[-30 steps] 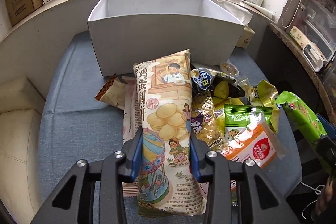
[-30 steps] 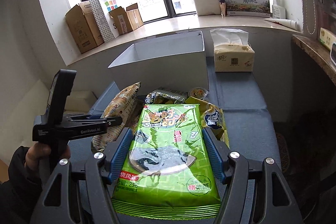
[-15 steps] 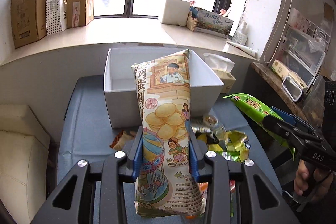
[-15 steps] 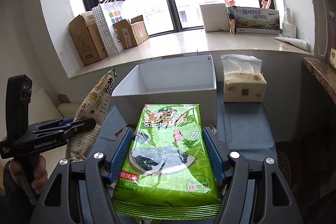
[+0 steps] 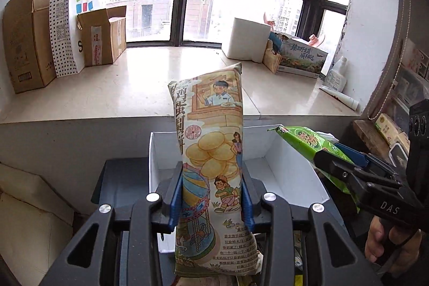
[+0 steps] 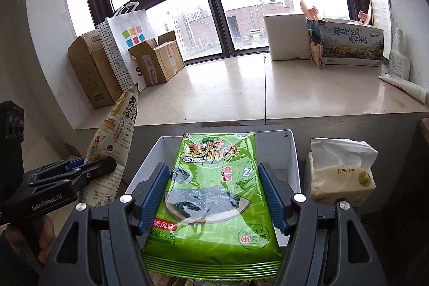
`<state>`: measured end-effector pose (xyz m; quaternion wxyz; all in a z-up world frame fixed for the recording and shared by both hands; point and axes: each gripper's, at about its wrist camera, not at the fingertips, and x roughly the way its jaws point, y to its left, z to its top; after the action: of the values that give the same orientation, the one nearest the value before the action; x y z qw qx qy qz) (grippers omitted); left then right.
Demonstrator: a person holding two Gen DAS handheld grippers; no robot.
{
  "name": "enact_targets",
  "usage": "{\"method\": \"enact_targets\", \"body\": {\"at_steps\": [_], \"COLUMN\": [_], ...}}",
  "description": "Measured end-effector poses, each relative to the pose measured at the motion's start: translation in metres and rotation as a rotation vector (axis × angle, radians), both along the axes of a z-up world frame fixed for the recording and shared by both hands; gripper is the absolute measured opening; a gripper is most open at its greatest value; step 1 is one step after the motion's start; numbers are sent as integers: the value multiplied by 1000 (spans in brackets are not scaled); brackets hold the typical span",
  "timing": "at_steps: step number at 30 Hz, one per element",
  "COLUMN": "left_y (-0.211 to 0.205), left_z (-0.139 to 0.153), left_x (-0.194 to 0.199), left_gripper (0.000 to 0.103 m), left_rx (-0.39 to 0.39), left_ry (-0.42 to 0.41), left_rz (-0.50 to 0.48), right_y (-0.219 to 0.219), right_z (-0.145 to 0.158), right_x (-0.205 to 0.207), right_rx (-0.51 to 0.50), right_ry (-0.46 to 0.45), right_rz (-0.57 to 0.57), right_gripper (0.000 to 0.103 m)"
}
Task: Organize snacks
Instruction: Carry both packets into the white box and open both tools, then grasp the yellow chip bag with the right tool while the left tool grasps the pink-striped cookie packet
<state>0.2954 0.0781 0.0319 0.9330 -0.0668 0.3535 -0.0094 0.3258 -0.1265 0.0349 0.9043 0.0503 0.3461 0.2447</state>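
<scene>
Here the left tool (image 5: 211, 195) clamps a tall cartoon-printed biscuit bag (image 5: 211, 152) — the right tool (image 6: 214, 195) grips a glossy green seaweed pack (image 6: 214, 192).

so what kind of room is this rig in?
Likely a lived-in home or office corner by a bay window: a stone sill holding cardboard boxes and a shopping bag, a tissue pack, and high-rise buildings outside.

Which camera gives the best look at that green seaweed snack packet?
The right wrist view: the green seaweed packet faces the camera flat, label readable, clamped in the right gripper above the white box. The left wrist view shows it only at an angle, partly hidden by that gripper.
</scene>
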Motion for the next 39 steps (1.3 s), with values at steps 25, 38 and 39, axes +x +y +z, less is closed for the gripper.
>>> {"method": "enact_targets", "body": {"at_steps": [25,38,39], "left_y": [18,-29,-32], "left_z": [-15,-52,-59], "left_x": [-73,-239,-248], "left_gripper": [103,103,103], "left_rx": [70,6,-2], "left_ry": [-38,-28,-19], "left_rz": [68,31,35], "right_y": [-52,-127,-132], "right_z": [-5,-26,-33], "right_x": [-31,-181,-191], "right_rx": [63,78,95], "right_ry": [-9,-5,10], "right_rz": [-76,-158,-166], "right_gripper": [103,103,103]}}
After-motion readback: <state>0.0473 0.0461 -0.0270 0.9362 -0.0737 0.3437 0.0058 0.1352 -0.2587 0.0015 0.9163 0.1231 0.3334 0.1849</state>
